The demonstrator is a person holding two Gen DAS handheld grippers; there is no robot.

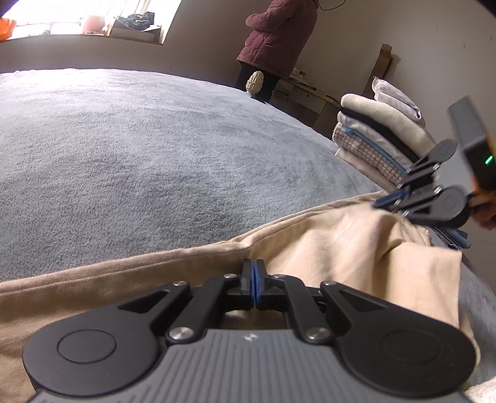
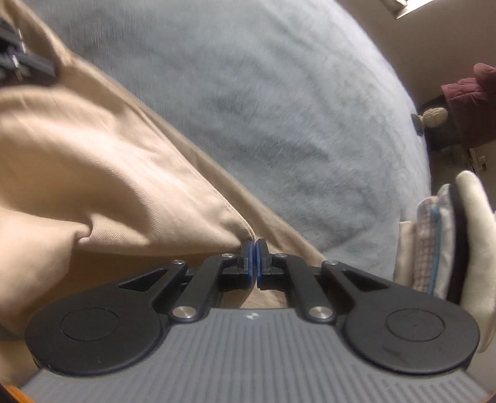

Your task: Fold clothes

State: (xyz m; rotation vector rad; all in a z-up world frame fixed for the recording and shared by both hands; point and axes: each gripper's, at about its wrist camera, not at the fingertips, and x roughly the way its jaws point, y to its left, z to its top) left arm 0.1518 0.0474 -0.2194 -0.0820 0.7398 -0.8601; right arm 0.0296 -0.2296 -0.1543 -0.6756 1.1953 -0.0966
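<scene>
A beige garment [image 1: 325, 248] lies along the near edge of a bed covered by a grey-blue fleece blanket [image 1: 155, 155]. My left gripper [image 1: 254, 272] is shut at the garment's far hem, its blue pads pressed together on the cloth. Over at the right, my right gripper [image 1: 383, 201] is also shut at the garment's edge. In the right wrist view, which is blurred, the right gripper [image 2: 254, 248] pinches a corner of the beige garment [image 2: 124, 186], and the cloth pulls into a raised fold towards its tips. The left gripper [image 2: 21, 65] shows at the top left.
A stack of several folded clothes [image 1: 372, 136] [image 2: 449, 241] sits at the bed's right side. A person in a maroon quilted jacket [image 1: 279, 34] stands beyond the bed near a low table. A bright window [image 1: 77, 18] is at the far left.
</scene>
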